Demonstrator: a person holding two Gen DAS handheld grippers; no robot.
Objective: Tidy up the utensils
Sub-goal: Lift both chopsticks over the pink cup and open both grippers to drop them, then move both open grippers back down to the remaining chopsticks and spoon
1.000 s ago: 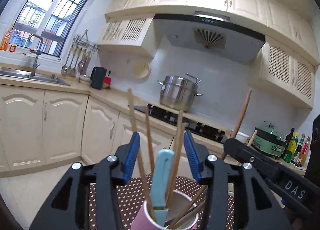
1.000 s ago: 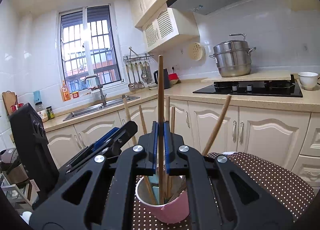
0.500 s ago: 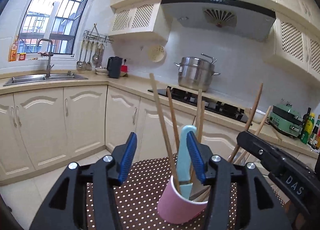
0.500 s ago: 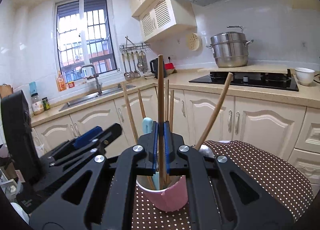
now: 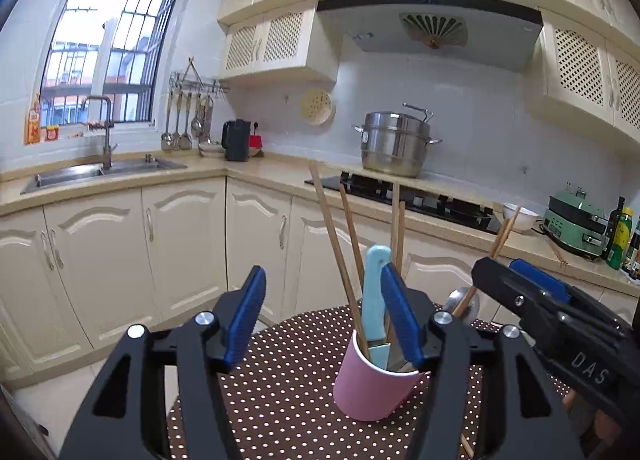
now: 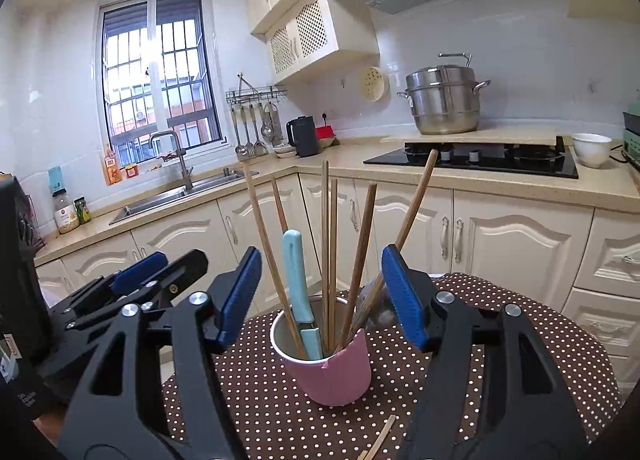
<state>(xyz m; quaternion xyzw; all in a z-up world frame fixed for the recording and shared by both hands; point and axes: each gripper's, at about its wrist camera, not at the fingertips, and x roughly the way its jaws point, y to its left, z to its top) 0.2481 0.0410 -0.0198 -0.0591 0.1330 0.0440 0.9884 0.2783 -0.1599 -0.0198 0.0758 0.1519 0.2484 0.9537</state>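
Both grippers hover with jaws opening and pads pressing nothing, the left gripper just left of the pink cup on the dotted tabletop, the right gripper framing its chopsticks and blue-handled knife.

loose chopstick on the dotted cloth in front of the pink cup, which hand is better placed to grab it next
Probably the right gripper: its fingers are opening with nothing pinched, and the loose chopstick lies just below them, before the pink cup. The left gripper sits off to the side.
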